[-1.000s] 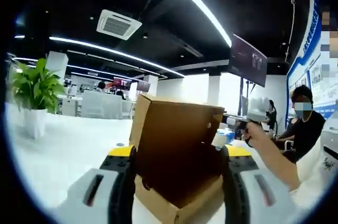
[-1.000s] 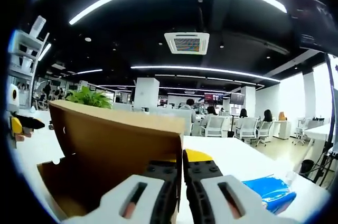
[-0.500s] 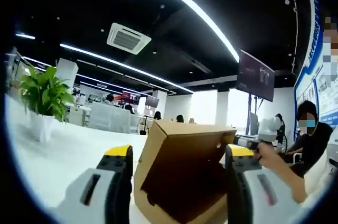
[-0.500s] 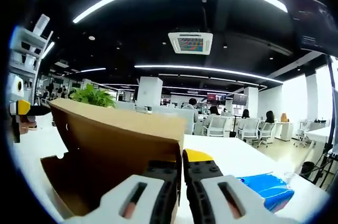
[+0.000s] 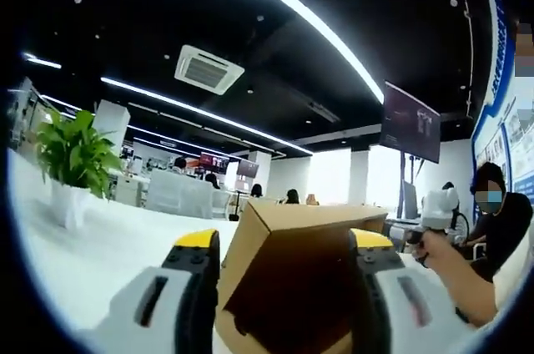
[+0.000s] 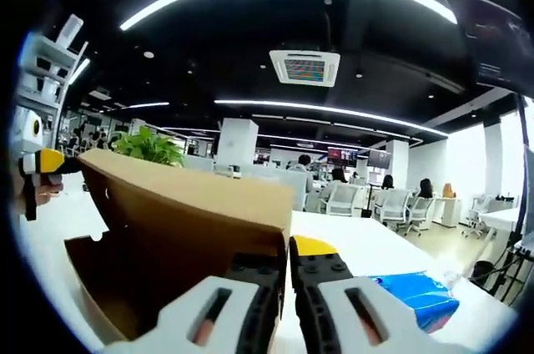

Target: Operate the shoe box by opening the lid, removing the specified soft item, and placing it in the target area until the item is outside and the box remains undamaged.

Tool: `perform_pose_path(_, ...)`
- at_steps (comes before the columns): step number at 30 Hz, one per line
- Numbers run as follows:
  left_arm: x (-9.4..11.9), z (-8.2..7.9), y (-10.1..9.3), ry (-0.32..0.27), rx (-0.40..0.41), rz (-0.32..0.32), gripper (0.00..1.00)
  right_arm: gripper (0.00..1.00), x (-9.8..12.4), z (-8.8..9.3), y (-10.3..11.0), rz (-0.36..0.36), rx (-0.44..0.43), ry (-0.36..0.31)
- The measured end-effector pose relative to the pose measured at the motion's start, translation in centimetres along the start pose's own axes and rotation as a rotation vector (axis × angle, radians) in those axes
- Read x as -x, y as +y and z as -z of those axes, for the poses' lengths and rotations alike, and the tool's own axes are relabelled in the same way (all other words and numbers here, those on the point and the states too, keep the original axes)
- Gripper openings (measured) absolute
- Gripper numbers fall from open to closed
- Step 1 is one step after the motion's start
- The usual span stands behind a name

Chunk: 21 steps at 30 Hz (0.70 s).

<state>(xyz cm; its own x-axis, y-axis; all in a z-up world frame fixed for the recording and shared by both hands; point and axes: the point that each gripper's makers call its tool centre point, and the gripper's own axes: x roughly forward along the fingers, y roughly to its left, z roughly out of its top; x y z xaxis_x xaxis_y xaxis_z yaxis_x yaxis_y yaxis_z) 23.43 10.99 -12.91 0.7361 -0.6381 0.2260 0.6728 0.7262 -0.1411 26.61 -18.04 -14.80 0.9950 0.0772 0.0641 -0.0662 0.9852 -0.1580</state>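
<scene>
My right tool (image 6: 284, 283), white with black jaws and a yellow tip, is clamped on the front edge of the brown cardboard shoe-box lid (image 6: 179, 225), which stands raised and tilted to my left. A blue soft packet (image 6: 413, 291) lies on the white table (image 6: 367, 245) to the right. My other tool (image 6: 37, 166) shows far left.

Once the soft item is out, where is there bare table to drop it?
Bare white tabletop lies between the potted green plant and the open brown cardboard shoe box. Crowded: the blue packet borders the box's other side.
</scene>
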Motion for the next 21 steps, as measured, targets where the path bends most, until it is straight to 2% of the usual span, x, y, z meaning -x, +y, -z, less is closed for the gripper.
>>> perform_pose_path(10,-0.3,-0.1,-1.2,0.014,0.012,0.033,0.57,0.02,0.5,0.3,0.2,-0.018,0.007,-0.002)
perform_pose_path(12,-0.3,0.0,-1.8,0.013,0.045,0.056,0.57,0.02,0.5,0.4,0.1,-0.023,-0.003,-0.008)
perform_pose_path(17,-0.3,0.2,-1.5,0.020,0.025,0.037,0.55,0.02,0.6,0.4,0.3,-0.029,0.004,-0.011)
perform_pose_path(21,-0.1,0.2,-1.6,0.025,0.047,0.043,0.56,0.03,0.9,0.5,0.5,-0.060,0.016,-0.017)
